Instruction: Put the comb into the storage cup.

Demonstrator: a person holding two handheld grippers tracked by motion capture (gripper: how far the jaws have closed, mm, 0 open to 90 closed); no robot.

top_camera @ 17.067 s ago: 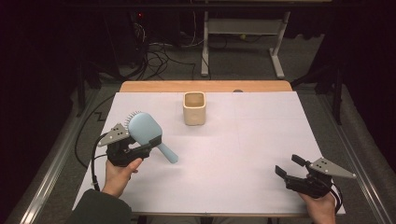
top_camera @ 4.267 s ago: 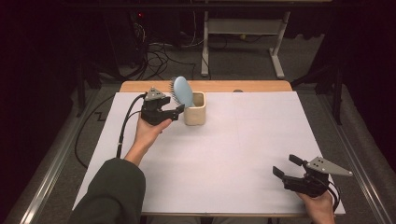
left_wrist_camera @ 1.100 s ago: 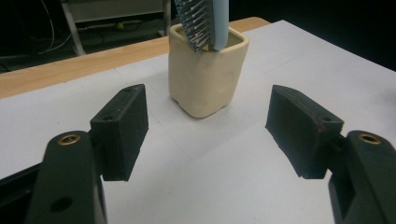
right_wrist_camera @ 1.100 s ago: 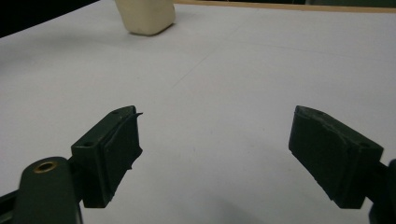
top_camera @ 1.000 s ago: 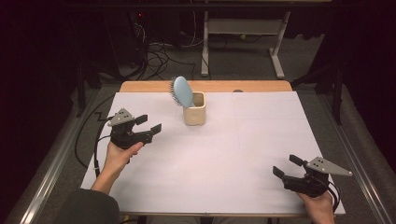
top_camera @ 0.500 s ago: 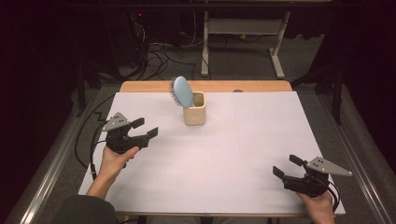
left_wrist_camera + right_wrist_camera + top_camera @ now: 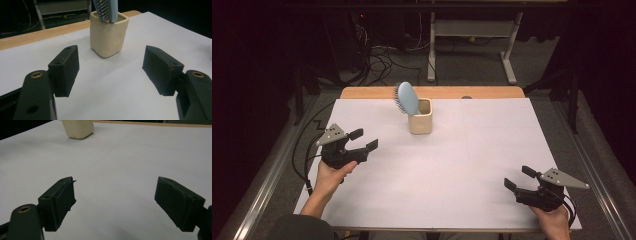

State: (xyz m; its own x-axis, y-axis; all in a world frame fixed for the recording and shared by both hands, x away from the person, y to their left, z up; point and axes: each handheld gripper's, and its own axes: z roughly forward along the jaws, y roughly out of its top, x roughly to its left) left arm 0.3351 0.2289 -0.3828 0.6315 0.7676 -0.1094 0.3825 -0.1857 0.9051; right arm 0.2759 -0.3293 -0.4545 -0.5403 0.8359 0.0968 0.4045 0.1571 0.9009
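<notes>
Since a second ago, left gripper [image 7: 359,143] has drawn back toward my near edge, jaws spread and empty; right gripper [image 7: 518,181] rests spread. Hairbrush [image 7: 407,98] stands handle-down in the cup [image 7: 420,122], leaning. Likely light and rigid; grasp its smooth blue back, avoiding bristles.

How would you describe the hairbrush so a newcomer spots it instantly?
Start at the white-covered table and look to its far edge, left of centre, where a cream cup stands. The hairbrush stands in it handle down, its pale blue oval head tilted left above the rim, the bristles facing left.
</notes>
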